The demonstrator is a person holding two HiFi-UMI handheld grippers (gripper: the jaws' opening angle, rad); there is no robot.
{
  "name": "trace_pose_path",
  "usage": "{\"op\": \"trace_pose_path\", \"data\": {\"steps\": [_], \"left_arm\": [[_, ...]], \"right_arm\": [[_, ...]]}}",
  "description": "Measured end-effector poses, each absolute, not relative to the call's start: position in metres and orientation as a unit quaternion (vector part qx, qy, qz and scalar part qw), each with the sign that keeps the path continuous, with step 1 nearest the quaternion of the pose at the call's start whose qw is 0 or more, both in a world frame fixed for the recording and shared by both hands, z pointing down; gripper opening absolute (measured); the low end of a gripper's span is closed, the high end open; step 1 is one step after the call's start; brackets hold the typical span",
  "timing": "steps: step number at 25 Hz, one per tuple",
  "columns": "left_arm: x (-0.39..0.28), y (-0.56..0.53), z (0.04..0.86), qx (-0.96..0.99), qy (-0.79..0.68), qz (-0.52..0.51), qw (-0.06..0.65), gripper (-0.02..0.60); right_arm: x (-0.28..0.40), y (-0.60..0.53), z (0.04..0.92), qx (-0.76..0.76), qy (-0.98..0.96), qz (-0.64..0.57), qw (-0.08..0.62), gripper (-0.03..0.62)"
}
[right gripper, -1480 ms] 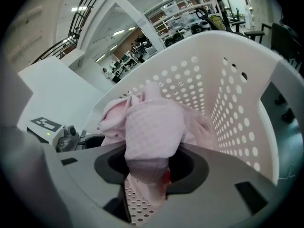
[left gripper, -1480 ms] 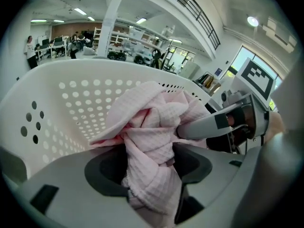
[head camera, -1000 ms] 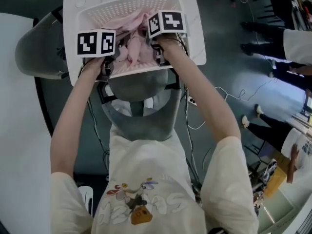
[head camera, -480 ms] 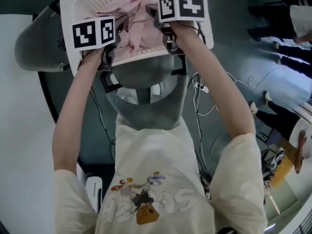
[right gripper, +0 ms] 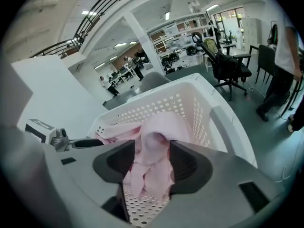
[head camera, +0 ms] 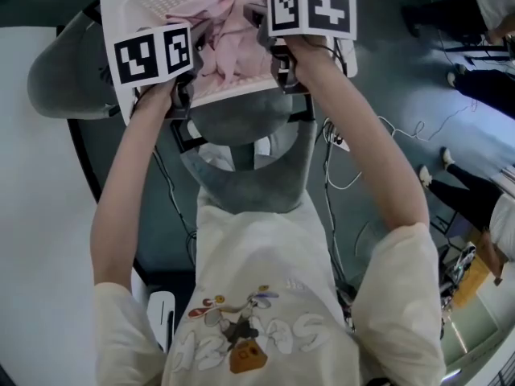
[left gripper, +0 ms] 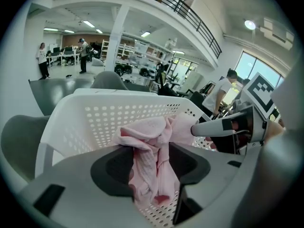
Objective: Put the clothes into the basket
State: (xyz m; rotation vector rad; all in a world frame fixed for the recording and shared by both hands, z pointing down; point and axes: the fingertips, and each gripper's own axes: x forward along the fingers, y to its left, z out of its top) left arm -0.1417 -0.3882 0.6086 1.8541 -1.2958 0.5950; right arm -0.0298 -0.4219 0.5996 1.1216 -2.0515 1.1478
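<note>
A white perforated basket [head camera: 114,22] [left gripper: 95,118] [right gripper: 190,103] rests on a grey chair. A pink garment [head camera: 225,43] [left gripper: 147,146] [right gripper: 156,127] hangs bunched above the basket's inside. My left gripper [head camera: 195,43] [left gripper: 149,160] has just been closing, and the cloth fills the gap between its pads. My right gripper [head camera: 261,26] [right gripper: 149,167] has also just been closing, and another fold of the same garment is pinched between its pads. The two grippers stand close together over the basket's near side. The marker cubes hide the fingertips in the head view.
The basket sits on a grey chair [head camera: 241,127], with a second grey chair [head camera: 60,79] to its left. A white table [head camera: 32,215] runs along the left. Cables [head camera: 354,159] lie on the floor at right. People [head camera: 483,6] stand at far right beside an office chair [right gripper: 228,65].
Both grippers have risen a little over the basket with the pink garment between their jaws, the right one more than the left. The garment now hangs higher.
</note>
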Motion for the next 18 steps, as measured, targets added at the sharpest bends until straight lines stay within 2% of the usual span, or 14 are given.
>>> {"op": "trace_pose_path", "data": {"steps": [3, 5, 7, 10, 13, 18], "left_arm": [[-0.14, -0.385, 0.609, 0.73, -0.508, 0.231, 0.396, 0.188], [-0.139, -0.379, 0.612, 0.727, -0.506, 0.226, 0.405, 0.095], [-0.141, -0.377, 0.612, 0.722, -0.512, 0.224, 0.408, 0.068], [-0.141, -0.385, 0.608, 0.724, -0.515, 0.225, 0.401, 0.053], [-0.143, -0.393, 0.612, 0.719, -0.523, 0.227, 0.399, 0.052], [-0.154, -0.415, 0.644, 0.692, -0.537, 0.241, 0.418, 0.052]], "right_arm": [[-0.03, -0.419, 0.598, 0.402, -0.759, 0.442, 0.258, 0.222], [-0.034, -0.412, 0.597, 0.378, -0.762, 0.461, 0.253, 0.221], [-0.041, -0.405, 0.593, 0.347, -0.768, 0.479, 0.245, 0.221], [-0.044, -0.409, 0.586, 0.341, -0.781, 0.46, 0.25, 0.202], [-0.048, -0.415, 0.587, 0.345, -0.782, 0.455, 0.252, 0.065], [-0.063, -0.435, 0.628, 0.337, -0.759, 0.455, 0.321, 0.041]]}}
